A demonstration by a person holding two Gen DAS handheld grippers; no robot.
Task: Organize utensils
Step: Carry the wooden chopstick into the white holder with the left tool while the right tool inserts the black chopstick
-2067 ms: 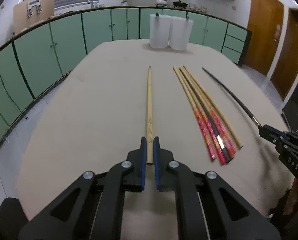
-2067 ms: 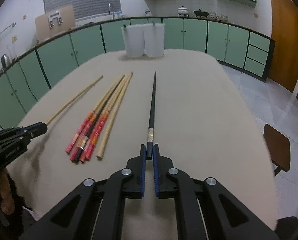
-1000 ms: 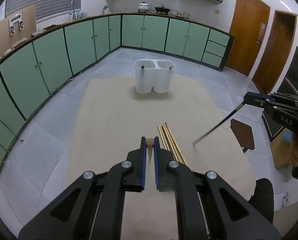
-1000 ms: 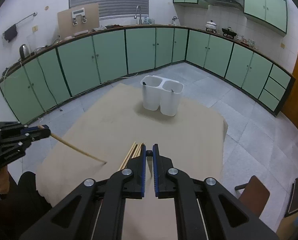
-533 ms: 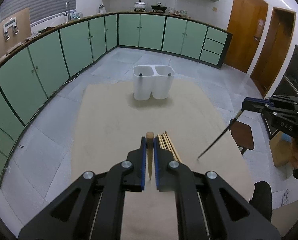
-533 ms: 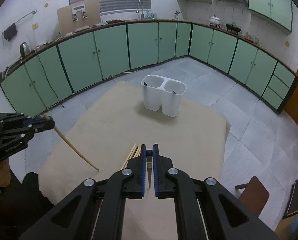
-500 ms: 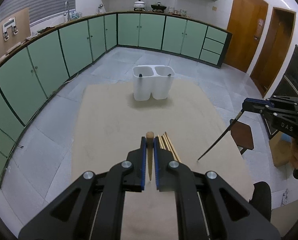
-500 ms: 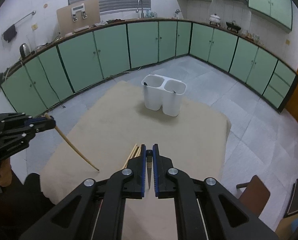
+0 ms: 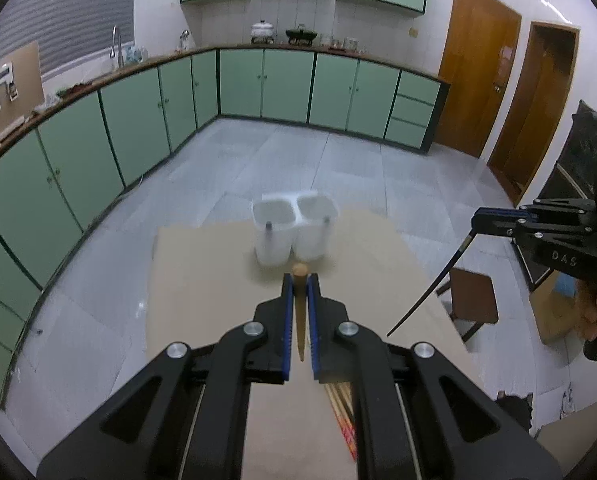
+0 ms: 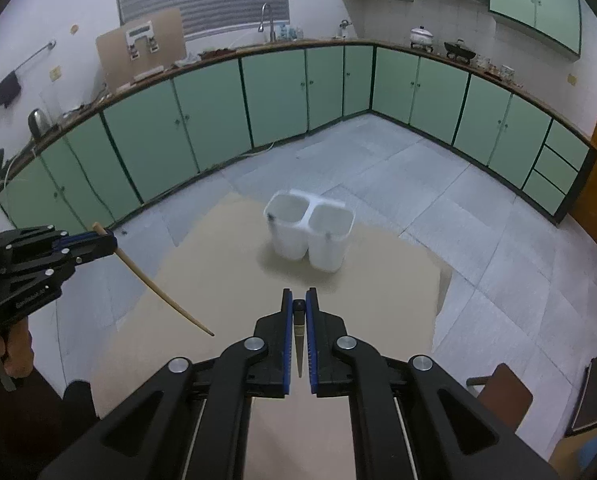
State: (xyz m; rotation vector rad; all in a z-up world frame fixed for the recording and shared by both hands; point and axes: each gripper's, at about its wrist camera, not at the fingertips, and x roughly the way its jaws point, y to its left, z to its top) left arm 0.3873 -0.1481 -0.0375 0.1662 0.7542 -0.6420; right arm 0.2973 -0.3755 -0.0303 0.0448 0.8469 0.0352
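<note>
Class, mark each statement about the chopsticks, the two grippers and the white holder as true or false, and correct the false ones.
1. The left gripper is shut on a pale wooden chopstick. True.
2. The right gripper is open and holds nothing. False: it is shut on a black chopstick.
3. The white two-compartment holder lies tipped on its side. False: it stands upright on the tan table.
4. Both held chopsticks are in the air, tips pointing down. True.
5. A bundle of chopsticks is on the table, partly hidden under the left gripper's fingers. True.
6. Both held chopsticks are already inside the holder. False: neither has reached it.
</note>
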